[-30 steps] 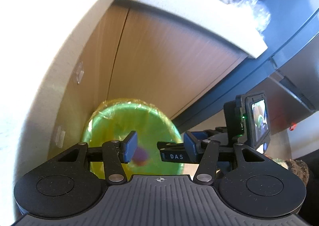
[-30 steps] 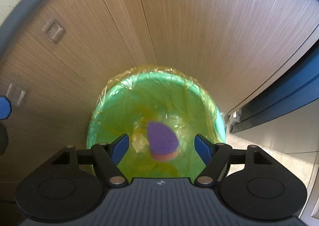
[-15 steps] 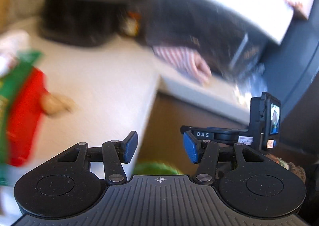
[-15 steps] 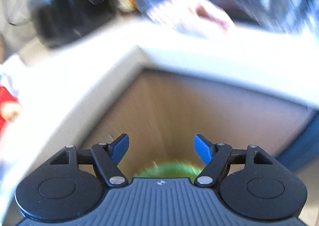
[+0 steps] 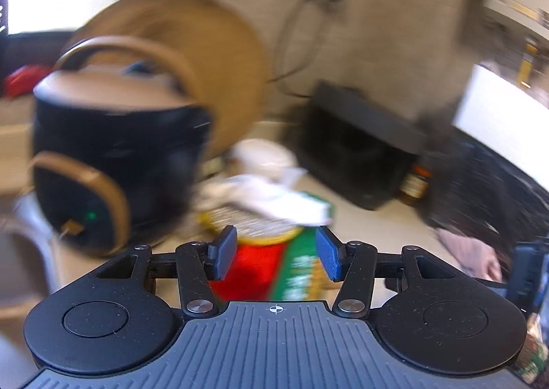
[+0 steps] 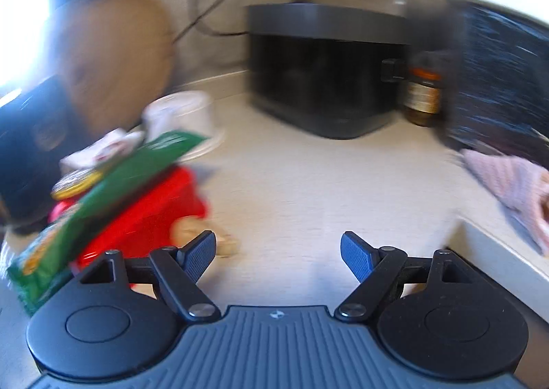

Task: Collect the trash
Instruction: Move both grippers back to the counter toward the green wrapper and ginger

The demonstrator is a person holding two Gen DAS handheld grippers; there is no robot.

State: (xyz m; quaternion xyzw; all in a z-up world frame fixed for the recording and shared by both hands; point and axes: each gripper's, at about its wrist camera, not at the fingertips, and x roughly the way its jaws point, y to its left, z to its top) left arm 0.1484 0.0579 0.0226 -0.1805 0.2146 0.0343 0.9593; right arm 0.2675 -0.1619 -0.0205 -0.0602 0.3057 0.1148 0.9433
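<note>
My left gripper (image 5: 276, 253) hangs with jaws apart and empty, lined up on the red-and-green wrapper (image 5: 274, 269) lying on the surface (image 6: 308, 183) just beyond them, probably my next trash pick. My right gripper (image 6: 278, 253), jaws wide apart, sees that wrapper (image 6: 113, 190) at left of frame, so it stays clear.

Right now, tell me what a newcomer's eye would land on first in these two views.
The bright red and green packaging heaped at the left of the pale countertop grabs attention first; the left gripper hangs open right over it. Next comes the black box-shaped appliance against the back wall, with a brown jar beside it. The right gripper is open over bare counter.
</note>
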